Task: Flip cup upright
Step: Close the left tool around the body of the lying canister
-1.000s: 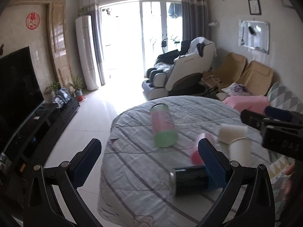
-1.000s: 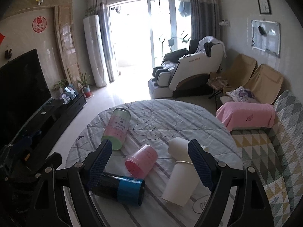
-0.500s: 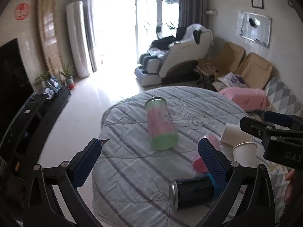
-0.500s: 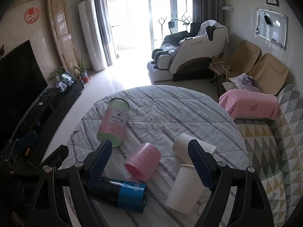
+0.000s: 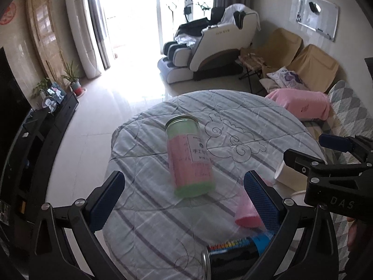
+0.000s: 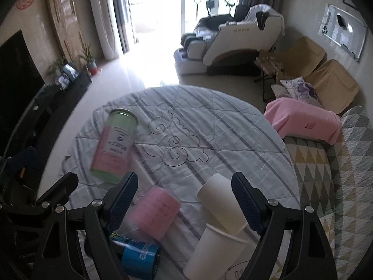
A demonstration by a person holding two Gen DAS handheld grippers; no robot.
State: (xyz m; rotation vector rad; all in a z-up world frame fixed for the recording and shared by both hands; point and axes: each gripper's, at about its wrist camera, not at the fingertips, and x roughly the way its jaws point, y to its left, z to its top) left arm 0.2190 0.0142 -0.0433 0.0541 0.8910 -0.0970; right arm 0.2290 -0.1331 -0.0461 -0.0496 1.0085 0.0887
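Note:
Several cups lie on their sides on a round table with a striped quilt (image 6: 209,126). A pink cup (image 6: 155,212) lies between my right gripper's fingers; it also shows in the left wrist view (image 5: 247,212). Two white paper cups lie beside it, one (image 6: 221,206) farther and one (image 6: 214,254) nearer. A tall green and pink jar (image 5: 190,158) lies ahead of my left gripper (image 5: 184,198), which is open and empty. My right gripper (image 6: 184,200) is open and empty above the cups.
A black and blue can (image 6: 137,255) lies at the near table edge, also in the left wrist view (image 5: 235,254). A massage chair (image 6: 233,46), sofa with pink blanket (image 6: 303,121) and TV stand (image 6: 58,88) surround the table.
Both grippers have moved forward and lower over the table, so the jar and cups appear larger and nearer. Nothing was grasped.

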